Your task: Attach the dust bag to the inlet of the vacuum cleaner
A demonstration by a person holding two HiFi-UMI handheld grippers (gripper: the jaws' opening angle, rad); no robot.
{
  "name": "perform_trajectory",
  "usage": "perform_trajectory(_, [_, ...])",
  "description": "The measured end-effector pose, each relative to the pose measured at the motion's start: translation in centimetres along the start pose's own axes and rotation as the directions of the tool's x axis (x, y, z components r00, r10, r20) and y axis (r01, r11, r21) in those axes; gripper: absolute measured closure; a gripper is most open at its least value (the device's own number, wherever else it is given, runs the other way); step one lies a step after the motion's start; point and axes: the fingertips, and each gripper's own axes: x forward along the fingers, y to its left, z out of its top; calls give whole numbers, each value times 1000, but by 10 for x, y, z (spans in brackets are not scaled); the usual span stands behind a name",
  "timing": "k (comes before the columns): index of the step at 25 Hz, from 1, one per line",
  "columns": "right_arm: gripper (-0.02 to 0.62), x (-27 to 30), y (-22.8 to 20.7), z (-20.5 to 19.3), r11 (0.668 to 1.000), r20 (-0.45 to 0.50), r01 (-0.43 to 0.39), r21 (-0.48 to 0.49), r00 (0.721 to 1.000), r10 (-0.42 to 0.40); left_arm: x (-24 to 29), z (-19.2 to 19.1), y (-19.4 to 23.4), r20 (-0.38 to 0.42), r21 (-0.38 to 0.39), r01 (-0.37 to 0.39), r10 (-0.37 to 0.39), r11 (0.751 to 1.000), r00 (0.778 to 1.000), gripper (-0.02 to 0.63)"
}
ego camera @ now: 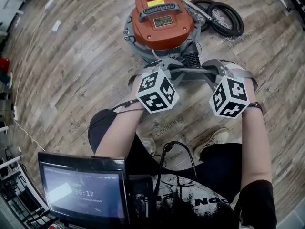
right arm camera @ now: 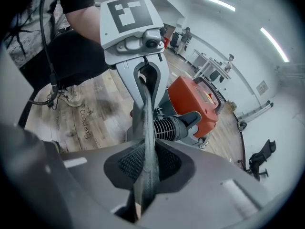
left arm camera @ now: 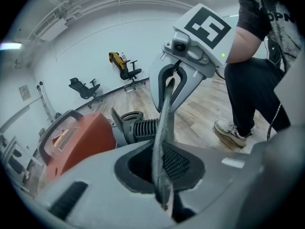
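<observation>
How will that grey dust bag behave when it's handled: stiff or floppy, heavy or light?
Probably floppy: the dust bag shows as a thin fabric strip, pinched flat in the left gripper and right gripper, and seems straight only because both pull on it. Likely light, since so thin a strip carries it. Its cloth-like surface looks grippy rather than slippery.

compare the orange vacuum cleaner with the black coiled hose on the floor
The vacuum cleaner has an orange top; the coiled hose is black. The vacuum cleaner is a bulky round drum; the coiled hose lies in a flat loop. Both rest on the wooden floor.
</observation>
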Motion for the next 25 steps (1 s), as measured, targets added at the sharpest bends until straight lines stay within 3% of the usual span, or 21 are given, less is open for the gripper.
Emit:
perform_trajectory(9, [548, 22, -7, -20, 990, -33, 8, 139, 999, -3, 1, 19, 3, -52, 39, -1, 3, 999, 999, 578])
perform_trajectory(16, [549, 10, -16, -4, 999, -45, -22, 31, 999, 24, 0, 4, 12, -37, -73, 4, -6, 997, 999, 577])
perform_trajectory(21, [549, 10, -22, 1, 998, -49, -58, -21, 997, 56, 10, -9, 15, -63, -84, -15, 10, 996, 998, 582])
perform_trajectory(25, [548, 8, -24, -2, 996, -48, -86, 5, 995, 87, 8, -5, 17, -57, -82, -13, 9, 997, 998, 583])
